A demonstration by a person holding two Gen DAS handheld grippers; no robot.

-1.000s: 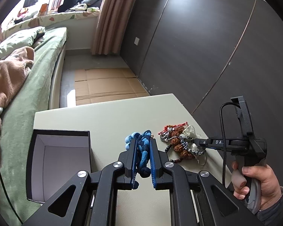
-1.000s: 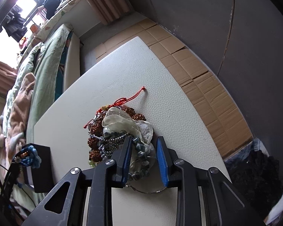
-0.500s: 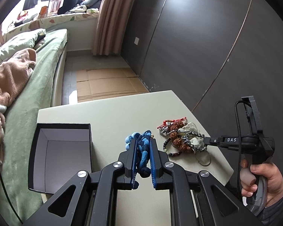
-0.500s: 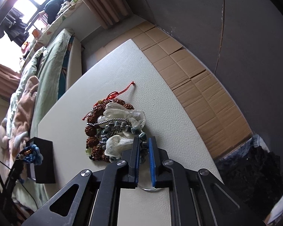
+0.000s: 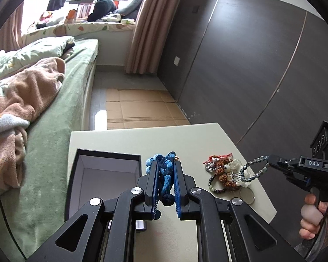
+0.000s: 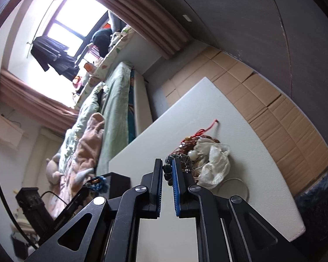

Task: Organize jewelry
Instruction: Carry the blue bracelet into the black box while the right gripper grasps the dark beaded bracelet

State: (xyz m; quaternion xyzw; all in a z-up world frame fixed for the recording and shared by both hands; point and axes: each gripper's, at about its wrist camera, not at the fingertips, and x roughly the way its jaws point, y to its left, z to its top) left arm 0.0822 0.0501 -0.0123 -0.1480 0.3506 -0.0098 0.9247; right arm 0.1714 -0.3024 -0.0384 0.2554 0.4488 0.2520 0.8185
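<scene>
My left gripper [image 5: 165,166] is shut on a blue braided cord bracelet [image 5: 167,174] and holds it just right of an open black box [image 5: 102,156] with a pale inside. My right gripper [image 6: 167,163] is shut on a grey bead bracelet [image 6: 168,170]. In the left wrist view that bead bracelet [image 5: 254,168] stretches up from the jewelry pile [image 5: 224,172] to the right gripper [image 5: 271,163]. The jewelry pile [image 6: 194,146] holds brown seed beads, red cord and a crumpled white pouch [image 6: 216,163].
The pale table [image 5: 124,139] has a bed with a green cover [image 5: 54,131] on its left and a dark wall [image 5: 251,65] on its right. A thin metal hoop [image 6: 236,188] lies near the pile at the table's edge. Cardboard [image 5: 140,109] covers the floor beyond.
My right gripper's jaws closed on the grey bead bracelet and rose, pulling it up from the pile. My left gripper kept its hold on the blue bracelet and shifted a little.
</scene>
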